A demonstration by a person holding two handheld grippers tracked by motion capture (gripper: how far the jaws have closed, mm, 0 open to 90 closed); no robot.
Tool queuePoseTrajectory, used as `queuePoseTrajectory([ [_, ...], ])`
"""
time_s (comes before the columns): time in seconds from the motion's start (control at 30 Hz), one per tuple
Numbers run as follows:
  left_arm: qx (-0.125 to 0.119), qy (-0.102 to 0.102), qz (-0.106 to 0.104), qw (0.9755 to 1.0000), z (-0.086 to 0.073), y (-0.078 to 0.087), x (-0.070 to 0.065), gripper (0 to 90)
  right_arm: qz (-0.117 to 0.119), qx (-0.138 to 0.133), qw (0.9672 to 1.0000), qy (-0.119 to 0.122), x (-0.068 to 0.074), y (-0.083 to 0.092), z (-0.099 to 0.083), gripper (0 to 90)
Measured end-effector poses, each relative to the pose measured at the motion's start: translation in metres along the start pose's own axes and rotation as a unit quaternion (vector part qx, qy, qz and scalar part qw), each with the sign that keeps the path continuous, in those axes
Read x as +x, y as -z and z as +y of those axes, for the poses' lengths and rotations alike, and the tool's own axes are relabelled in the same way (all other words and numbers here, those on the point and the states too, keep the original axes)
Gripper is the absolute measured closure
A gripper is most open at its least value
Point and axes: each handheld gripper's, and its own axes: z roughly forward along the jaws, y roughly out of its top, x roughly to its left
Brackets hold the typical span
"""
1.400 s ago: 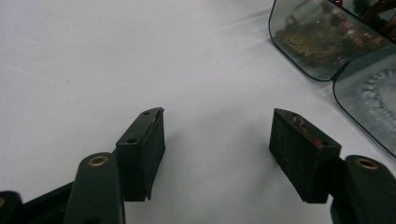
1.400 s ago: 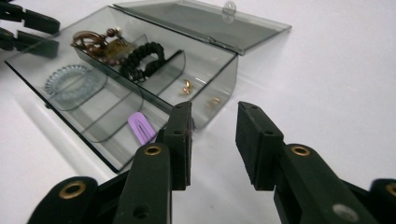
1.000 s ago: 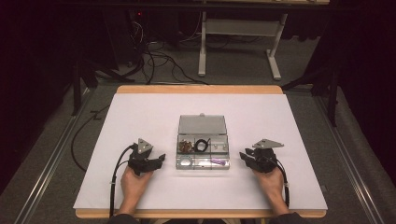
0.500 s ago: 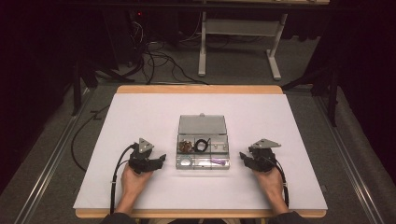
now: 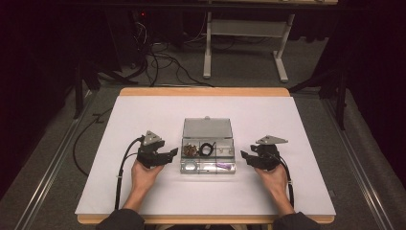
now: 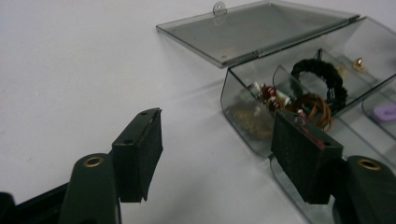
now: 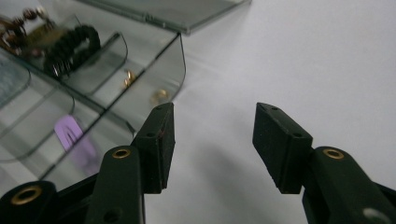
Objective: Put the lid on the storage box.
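Clear smoky plastic compartment box (image 5: 208, 152), mid-bench, lid laid flat open behind. Contents: black ring-shaped hair tie (image 6: 320, 79), brown beaded jumble (image 6: 271, 95), lilac piece (image 7: 70, 130), small gold bits (image 7: 159, 95).

Left tool (image 5: 168, 154) and right tool (image 5: 246, 156) flank it, both wide, empty; right's jaws just opened. Step: likely approach. Next: reach into one compartment.

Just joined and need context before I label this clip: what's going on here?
A person sits at a white-topped table with a pair of black tongs in each hand, flanking a clear plastic compartment box whose lid lies open behind it. The box holds small accessories, including a black fabric hair tie and a purple piece. The left tongs are open at the box's left end. The right tongs have just been opening, with nothing between them, beside its right end. Nothing is gripped yet.
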Motion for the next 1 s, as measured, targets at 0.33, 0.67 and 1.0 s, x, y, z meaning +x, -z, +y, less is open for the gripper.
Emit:
queuePoseTrajectory([
  [0.33, 0.008, 0.035, 0.0, 0.9993, 0.021, -0.017, -0.002, 36.7, 0.032, -0.017, 0.9987, -0.037, -0.002, -0.004, 0.024, 51.3],
  [0.67, 0.002, 0.066, -0.001, 0.9978, 0.032, -0.032, -0.006, 37.0, 0.041, -0.012, 0.9982, -0.042, -0.002, -0.006, 0.043, 50.8],
  [1.0, 0.013, 0.068, 0.02, 0.9974, 0.039, -0.049, -0.01, 36.7, 0.057, -0.009, 0.9961, -0.066, -0.003, -0.016, 0.061, 50.9],
])
